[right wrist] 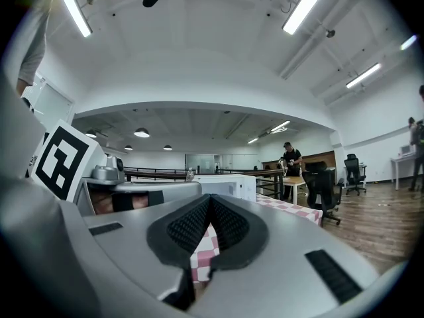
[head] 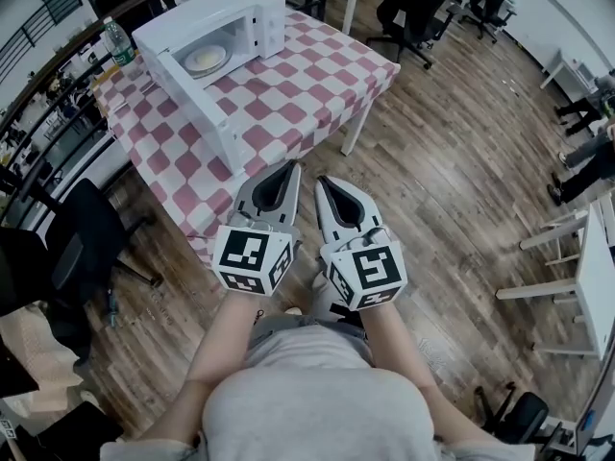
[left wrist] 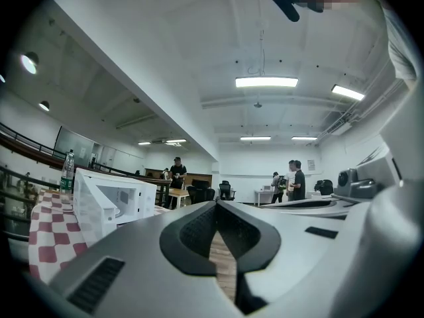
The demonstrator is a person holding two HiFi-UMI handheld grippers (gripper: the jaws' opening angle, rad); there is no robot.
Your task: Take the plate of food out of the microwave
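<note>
- The plate of food (head: 205, 59) sits inside the open microwave (head: 213, 27), well ahead and to the left of both grippers
- The left gripper (head: 290, 168) and right gripper (head: 323, 182) have jaws pressed together, nothing between (the left looks nearer the plate)

The head view looks steeply down from above the person, past the left gripper (head: 286, 169) and right gripper (head: 325, 182), to the near corner of the table (head: 317, 75). Both gripper views look level from off that corner; all share the microwave (head: 216, 41).
</note>
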